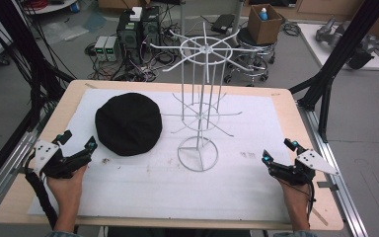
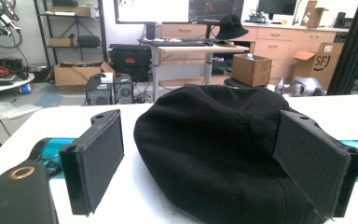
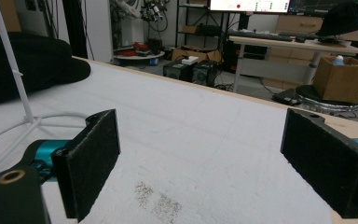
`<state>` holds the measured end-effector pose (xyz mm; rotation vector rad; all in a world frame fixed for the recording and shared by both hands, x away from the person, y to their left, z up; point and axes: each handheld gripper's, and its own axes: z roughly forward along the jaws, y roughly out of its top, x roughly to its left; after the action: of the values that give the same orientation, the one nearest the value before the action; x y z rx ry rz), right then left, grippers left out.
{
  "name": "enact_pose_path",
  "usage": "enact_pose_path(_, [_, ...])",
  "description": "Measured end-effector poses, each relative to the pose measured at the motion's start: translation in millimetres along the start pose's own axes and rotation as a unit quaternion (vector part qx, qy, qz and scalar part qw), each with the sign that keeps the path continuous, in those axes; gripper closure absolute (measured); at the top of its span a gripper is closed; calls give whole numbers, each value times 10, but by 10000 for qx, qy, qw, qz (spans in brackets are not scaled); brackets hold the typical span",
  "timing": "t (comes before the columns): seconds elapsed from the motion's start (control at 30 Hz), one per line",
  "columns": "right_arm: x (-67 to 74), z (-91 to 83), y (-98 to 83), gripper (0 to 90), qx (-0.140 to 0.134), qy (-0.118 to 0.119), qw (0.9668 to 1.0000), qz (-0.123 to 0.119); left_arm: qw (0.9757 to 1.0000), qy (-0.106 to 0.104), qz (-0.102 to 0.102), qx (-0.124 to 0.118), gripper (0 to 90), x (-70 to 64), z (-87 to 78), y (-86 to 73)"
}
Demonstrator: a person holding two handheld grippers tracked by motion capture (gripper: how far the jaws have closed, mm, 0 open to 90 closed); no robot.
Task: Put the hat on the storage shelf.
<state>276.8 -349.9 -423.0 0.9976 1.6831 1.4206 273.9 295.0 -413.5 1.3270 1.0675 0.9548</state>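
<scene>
- While resting at lower left of the high view, left gripper [image 1: 77,139] points at the black hat [image 1: 128,123] lying flat left of centre on the white mat [image 1: 256,148], jaws spread wide with nothing between, apparently lined up for a pick. White wire rack [image 1: 200,106] stands upright at centre, just right of the hat and apart from it, arms bare, likely the hanging spot. Right gripper [image 1: 278,150] waits at lower right, well apart from both, jaws wide and empty.
- Seen from the left gripper view: hat [image 2: 214,149] close ahead at centre and lower right, one pad [image 2: 312,156] overlapping its edge in the picture, contact impossible to tell; adds the button on the crown, unclear from above.
- Seen from the right gripper view: jaws wide over bare mat [image 3: 205,140], hat [image 3: 28,65] far off at upper left behind a rack [image 3: 14,74] upright; adds a faint stain [image 3: 161,200] at lower centre.
</scene>
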Motion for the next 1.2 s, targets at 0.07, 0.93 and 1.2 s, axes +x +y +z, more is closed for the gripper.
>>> enact_pose_path(0.07, [2,-1,0,109,15,11,10000,0,10000,-1,-22,16,165,5,-2,-1])
enact_pose_path(0.93, [4,-7,1,109,45,21,10000,-4,9997,-200,-54,88,165,-40,60,-29])
enact_pose_path(1.2, [15,-4,0,110,67,28,10000,-23,9987,-461,176,117,165,-211,213,27])
